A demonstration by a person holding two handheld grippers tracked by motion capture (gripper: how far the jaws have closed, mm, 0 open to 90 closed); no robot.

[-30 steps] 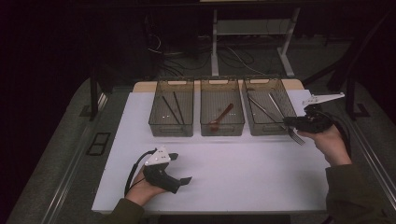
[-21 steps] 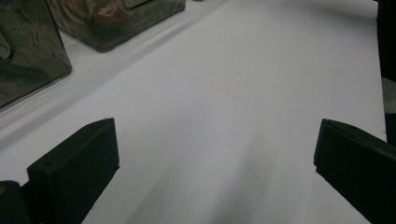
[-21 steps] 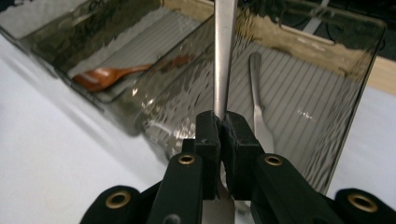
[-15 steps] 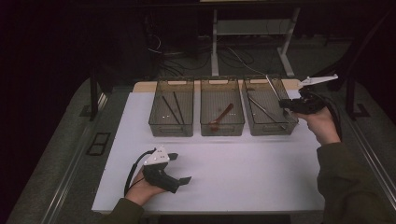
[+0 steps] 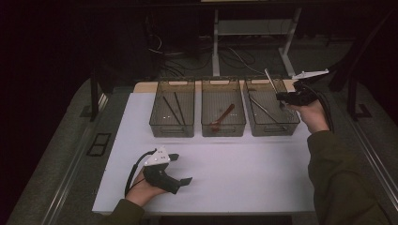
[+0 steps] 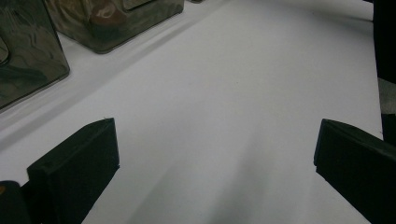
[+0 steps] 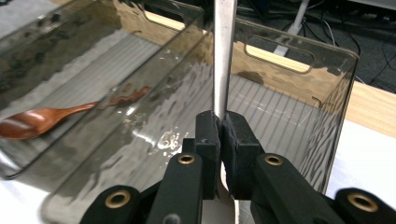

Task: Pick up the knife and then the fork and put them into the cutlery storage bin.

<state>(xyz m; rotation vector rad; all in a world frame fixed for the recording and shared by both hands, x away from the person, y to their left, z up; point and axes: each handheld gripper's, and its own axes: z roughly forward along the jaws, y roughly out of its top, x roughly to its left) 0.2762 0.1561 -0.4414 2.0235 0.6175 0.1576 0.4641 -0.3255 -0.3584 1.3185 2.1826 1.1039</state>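
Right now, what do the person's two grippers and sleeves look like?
Both are black pistol-shaped tools. The left gripper and the right gripper each carry a pale grey three-cornered plate on top and trail a black cable. The jaws end in blocky black pads, on arms with brass-coloured rivets. The sleeves are dark olive green.

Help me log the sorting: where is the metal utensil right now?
The metal utensil is clamped in the right gripper, held above the rightmost bin, at the high view's right, beside the bin with the wooden spoon.

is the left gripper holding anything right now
No, the left gripper has its jaws wide apart over the bare white table, with nothing between them.
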